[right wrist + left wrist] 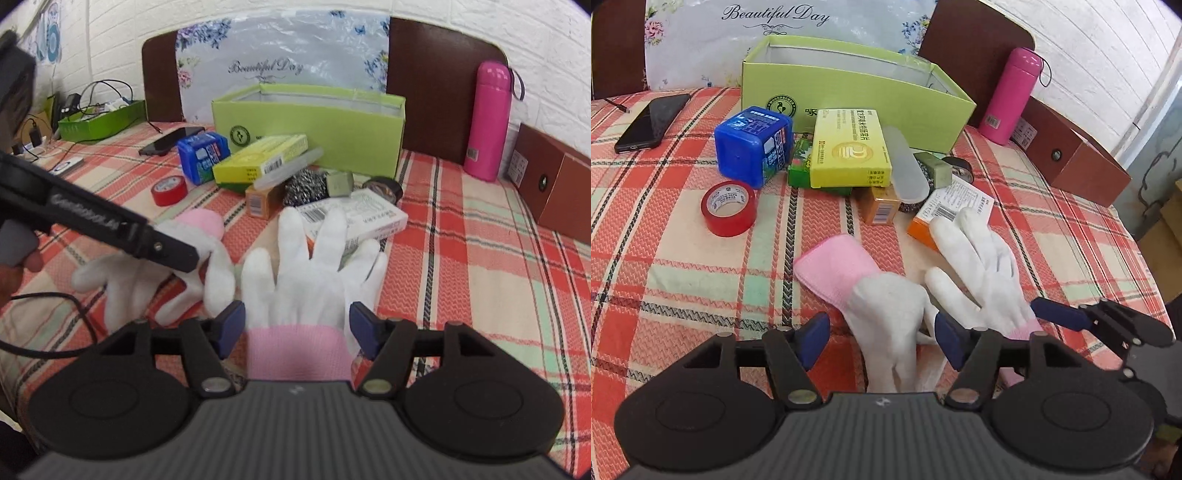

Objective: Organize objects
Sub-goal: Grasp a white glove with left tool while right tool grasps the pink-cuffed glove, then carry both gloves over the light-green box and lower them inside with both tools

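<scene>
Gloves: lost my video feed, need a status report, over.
Both tools open, left tool over one glove, right tool over the other glove. Neither gripped. Green box behind clutter.

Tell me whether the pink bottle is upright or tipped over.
Upright. The pink bottle stands on its base beside the green box, cap on top, barcode label near the bottom.

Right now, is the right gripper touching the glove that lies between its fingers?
Apart. In the right wrist view, the right gripper stands open, with tablecloth showing between each pad and the glove.
</scene>
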`<action>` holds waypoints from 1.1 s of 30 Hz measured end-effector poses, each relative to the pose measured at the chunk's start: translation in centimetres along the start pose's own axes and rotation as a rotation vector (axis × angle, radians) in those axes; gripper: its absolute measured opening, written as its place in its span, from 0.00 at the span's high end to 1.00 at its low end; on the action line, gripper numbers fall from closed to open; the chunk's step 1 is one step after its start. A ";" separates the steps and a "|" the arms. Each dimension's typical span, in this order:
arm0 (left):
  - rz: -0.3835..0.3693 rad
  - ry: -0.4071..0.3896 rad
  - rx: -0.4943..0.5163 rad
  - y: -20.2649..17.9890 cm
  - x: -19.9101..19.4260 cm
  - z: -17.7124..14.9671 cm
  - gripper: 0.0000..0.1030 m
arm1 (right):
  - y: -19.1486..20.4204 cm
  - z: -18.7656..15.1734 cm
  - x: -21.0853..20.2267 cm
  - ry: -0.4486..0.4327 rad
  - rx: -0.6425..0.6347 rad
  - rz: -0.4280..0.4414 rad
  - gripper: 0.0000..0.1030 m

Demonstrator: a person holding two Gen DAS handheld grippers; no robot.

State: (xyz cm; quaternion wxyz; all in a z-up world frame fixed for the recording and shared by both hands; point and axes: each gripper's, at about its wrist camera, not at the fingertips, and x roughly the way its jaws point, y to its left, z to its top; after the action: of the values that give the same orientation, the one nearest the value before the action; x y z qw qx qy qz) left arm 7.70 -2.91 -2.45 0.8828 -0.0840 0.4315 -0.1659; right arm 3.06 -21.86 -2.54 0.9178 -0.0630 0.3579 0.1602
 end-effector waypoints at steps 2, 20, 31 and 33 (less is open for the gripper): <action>-0.020 0.003 -0.022 0.3 0.2 0.0 0.41 | -0.2 -0.2 0.6 0.011 0.004 -0.008 0.40; -0.029 0.010 -0.084 1.1 1.3 0.5 0.91 | 0.0 0.4 -0.2 -0.014 0.048 0.088 0.92; -0.089 -0.126 0.029 -0.4 -3.8 3.6 0.94 | -0.4 5.6 -3.6 -0.170 0.055 0.150 0.92; -0.091 -0.152 0.033 -0.3 -4.4 4.7 0.94 | -0.5 6.8 -3.9 -0.203 0.046 0.145 0.92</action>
State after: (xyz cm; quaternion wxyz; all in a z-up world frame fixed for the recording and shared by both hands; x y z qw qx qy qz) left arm 8.85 -1.59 3.78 0.9058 -0.1014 0.3560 -0.2062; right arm 4.81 -21.77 5.11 0.9365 0.0004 0.2702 0.2234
